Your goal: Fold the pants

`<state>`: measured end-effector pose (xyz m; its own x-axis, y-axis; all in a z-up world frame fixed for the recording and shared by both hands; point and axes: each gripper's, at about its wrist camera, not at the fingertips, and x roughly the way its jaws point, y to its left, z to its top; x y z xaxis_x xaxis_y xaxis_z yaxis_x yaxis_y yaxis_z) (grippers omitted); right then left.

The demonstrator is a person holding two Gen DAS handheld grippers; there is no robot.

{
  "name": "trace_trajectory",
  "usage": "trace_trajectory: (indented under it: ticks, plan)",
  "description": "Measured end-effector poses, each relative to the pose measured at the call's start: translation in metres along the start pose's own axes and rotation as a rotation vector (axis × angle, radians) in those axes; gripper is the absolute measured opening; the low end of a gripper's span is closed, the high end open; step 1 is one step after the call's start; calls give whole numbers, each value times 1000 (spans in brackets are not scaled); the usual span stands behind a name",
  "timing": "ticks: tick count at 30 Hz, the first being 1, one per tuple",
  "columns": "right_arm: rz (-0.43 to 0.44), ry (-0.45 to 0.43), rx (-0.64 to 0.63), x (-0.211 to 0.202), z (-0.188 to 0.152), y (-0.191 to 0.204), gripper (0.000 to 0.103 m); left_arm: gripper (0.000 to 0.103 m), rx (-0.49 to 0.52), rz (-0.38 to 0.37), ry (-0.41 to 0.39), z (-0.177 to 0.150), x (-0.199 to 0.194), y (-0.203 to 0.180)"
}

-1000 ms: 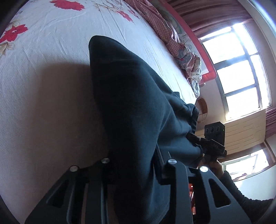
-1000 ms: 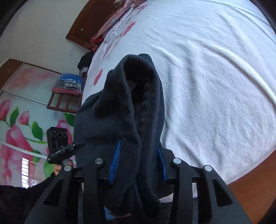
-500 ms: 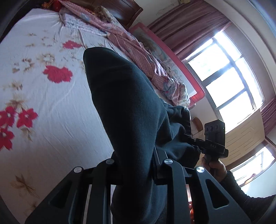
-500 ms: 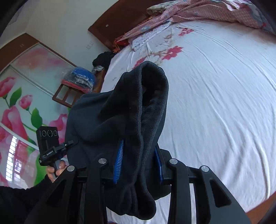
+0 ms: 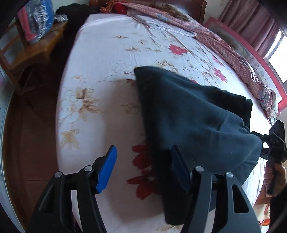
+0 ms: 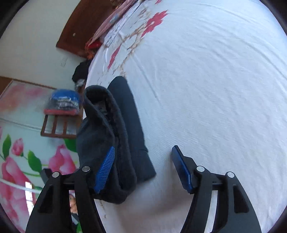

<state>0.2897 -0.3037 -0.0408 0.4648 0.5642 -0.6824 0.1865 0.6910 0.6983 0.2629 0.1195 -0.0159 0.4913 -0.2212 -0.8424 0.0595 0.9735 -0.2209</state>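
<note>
Both claws (image 5: pixel 143 168) (image 6: pixel 143 168) angle downward, jaws just spread, pants (image 5: pixel 193 114) unclamped.

Bare bedsheet (image 5: pixel 100 59) left of pants (image 5: pixel 188 111); blanket (image 5: pixel 224 46) blocks far edge

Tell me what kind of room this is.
Most likely a home bedroom: a bed with a flowered sheet, a wooden headboard, curtains by a window, and dark pants lying on the bed.

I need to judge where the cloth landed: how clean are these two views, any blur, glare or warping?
Left wrist: the pants look smeared, the window is blown out, and the bed bulges from the fisheye. Right wrist: the sheet's red flowers are streaked, but the blue pad is sharp.
</note>
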Motion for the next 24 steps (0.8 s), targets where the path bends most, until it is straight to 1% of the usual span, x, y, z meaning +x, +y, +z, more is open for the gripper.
trace_trajectory:
  ticks: [1,2,3,4,5,6,7,8,9,10,11,12,13,14,15,16,17,18,19,20,21,22,24]
  plan:
    - [-17,-39,-32,-13,-3,4,65,62,15,29,-70,-8,-16,-3]
    - [-25,-77,-52,-24,-4,10,65,63,41,35,-128,-13,-31,-12]
    - [-22,-105,-75,-32,-2,21,65,63,85,14,-176,-18,-46,-25]
    - [4,-135,-102,-37,4,36,65,65,118,-20,-211,-19,-56,-40]
    - [58,-142,-132,-37,12,52,65,75,150,-85,-232,-15,-62,-57]
    - [110,-116,-170,-29,22,70,65,80,198,-172,-231,-12,-64,-77]
    - [131,-78,-197,-16,33,88,65,81,264,-239,-227,-9,-61,-101]
    - [143,-39,-214,2,43,102,65,81,327,-268,-228,-6,-55,-123]
    - [161,14,-227,22,52,113,65,81,392,-278,-226,-6,-42,-146]
    - [159,38,-214,41,60,118,65,81,417,-293,-200,-4,-33,-163]
    - [171,75,-188,56,67,118,65,81,425,-336,-149,-3,-20,-175]
    - [202,132,-160,75,72,116,65,81,425,-386,-93,-4,-4,-183]
    - [180,153,-127,90,76,109,65,79,420,-387,-48,-9,11,-187]
    - [115,175,-102,104,83,96,63,78,410,-389,-2,-18,23,-188]
    - [106,178,-76,111,87,82,41,78,413,-397,31,-28,34,-188]
    - [118,169,-4,113,93,63,24,78,435,-378,13,-38,37,-188]
    - [135,168,50,112,94,49,7,78,474,-353,-27,-46,35,-191]
    - [170,168,46,110,93,45,7,78,512,-323,-44,-50,34,-197]
    - [170,162,20,106,90,47,7,78,521,-304,-44,-50,34,-200]
    - [157,156,-13,100,87,53,10,81,518,-303,-48,-50,32,-200]
    - [144,144,-32,92,84,58,15,82,522,-300,-54,-50,30,-201]
    - [131,122,-36,81,81,63,18,82,530,-285,-60,-53,26,-199]
    - [159,78,-80,57,70,78,27,82,555,-245,-84,-55,20,-202]
